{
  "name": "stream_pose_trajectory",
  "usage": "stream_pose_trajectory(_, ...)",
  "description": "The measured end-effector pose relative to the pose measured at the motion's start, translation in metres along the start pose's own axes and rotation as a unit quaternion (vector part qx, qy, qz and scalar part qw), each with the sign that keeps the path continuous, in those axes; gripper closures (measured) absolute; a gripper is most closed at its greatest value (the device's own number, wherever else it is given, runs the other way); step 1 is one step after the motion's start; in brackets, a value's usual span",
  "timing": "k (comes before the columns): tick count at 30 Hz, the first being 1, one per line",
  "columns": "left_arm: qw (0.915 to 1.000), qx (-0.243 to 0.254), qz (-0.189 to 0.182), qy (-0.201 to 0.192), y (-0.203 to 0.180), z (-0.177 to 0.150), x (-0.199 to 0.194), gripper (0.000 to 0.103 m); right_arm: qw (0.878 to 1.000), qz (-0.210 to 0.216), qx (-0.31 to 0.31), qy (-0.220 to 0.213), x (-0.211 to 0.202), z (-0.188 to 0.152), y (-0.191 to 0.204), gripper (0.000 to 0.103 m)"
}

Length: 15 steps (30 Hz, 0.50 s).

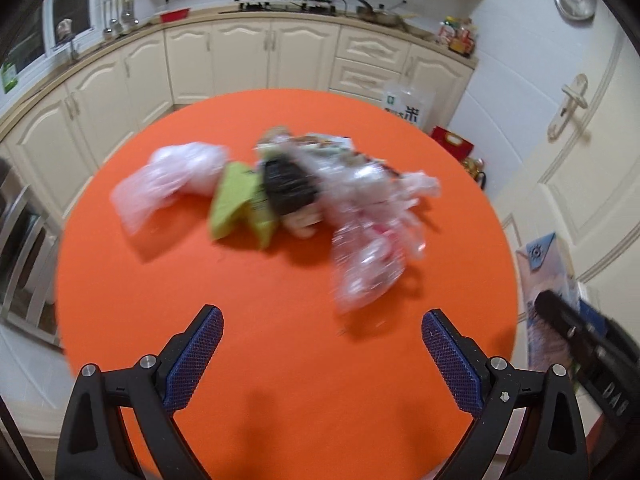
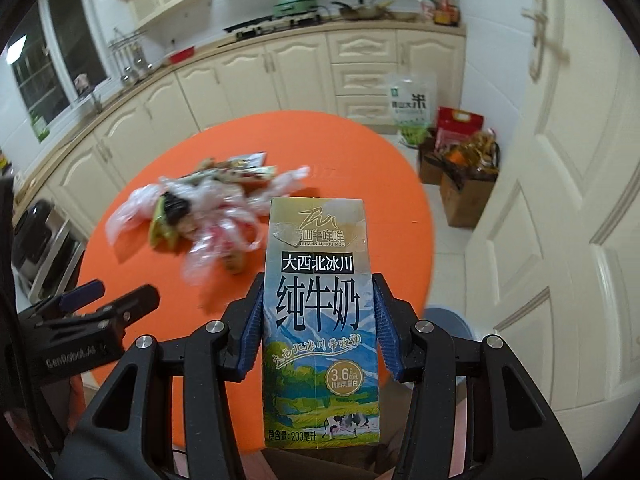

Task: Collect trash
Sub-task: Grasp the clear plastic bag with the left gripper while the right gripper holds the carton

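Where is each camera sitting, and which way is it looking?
Left wrist: sits on the left gripper, looking forward and down at the trash pile on the orange table; its open blue-padded fingers show.
Right wrist: sits on the right gripper, looking forward and down; its fingers clamp the milk carton, filling the middle.
Shared: table, trash pile, kitchen cabinets, and each view catches the other gripper.

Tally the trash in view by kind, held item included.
Milk carton, held in the right gripper: 1
Green wrapper: 1
Dark packet: 1
Clear plastic bags and film: at least 2, blurred and tangled
Total: at least 5
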<state>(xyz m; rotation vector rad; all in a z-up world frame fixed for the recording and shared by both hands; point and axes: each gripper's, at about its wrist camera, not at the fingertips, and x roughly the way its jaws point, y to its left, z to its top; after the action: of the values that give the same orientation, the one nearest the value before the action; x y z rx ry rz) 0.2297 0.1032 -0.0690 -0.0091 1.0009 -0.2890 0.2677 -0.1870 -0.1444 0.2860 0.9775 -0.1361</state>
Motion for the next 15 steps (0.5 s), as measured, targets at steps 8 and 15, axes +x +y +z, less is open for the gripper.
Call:
stream_pose_trajectory(8,0.9977,-0.061,0.003,0.029,-0.017,0.042,0.043,0.005,0.999,0.018,0.04,0.014,0.033,0.011,-0.052,0.056)
stream_pose_trajectory(15,0.9949,-0.082,0.042,0.04,-0.035,0.069,0.076,0.01,0.998,0.042,0.04,0.025,0.057,0.026,-0.064,0.056)
